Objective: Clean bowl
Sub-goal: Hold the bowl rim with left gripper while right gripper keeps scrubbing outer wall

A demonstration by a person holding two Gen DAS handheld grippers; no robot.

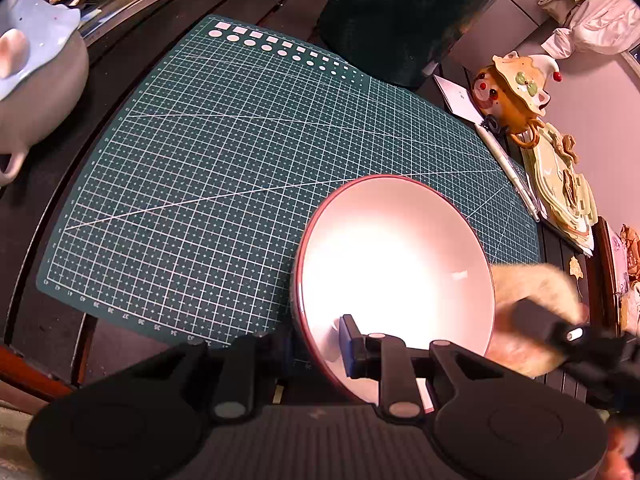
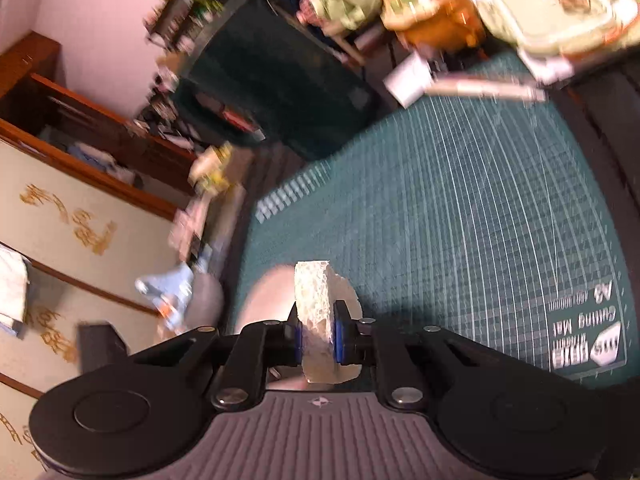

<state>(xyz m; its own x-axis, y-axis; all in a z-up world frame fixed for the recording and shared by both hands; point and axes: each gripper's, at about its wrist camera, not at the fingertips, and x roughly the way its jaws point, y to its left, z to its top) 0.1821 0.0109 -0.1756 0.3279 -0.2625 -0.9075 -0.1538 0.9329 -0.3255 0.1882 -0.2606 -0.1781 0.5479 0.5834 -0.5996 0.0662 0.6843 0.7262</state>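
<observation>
Gripping the near rim of the bowl (image 1: 396, 264), tilted over the mat (image 1: 224, 168), the left tongs (image 1: 320, 344) are steadying it while the right tongs (image 2: 317, 340), clamping a sponge (image 2: 320, 312), are hovering at its right rim.

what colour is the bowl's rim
Red, around a white inside of the bowl; clearest in the left wrist view.

From my remote seat, the green cutting mat (image 1: 224, 168) lies open across its middle and left, free passage for either gripper. The tilted bowl (image 1: 396, 264) blocks its near right corner. A grey lidded pot (image 1: 36, 92) crowds the left edge, a dark green bulk (image 1: 384, 20) the far side, and a pen (image 1: 510, 168) and stacked trays (image 1: 560, 192) line the right.
</observation>
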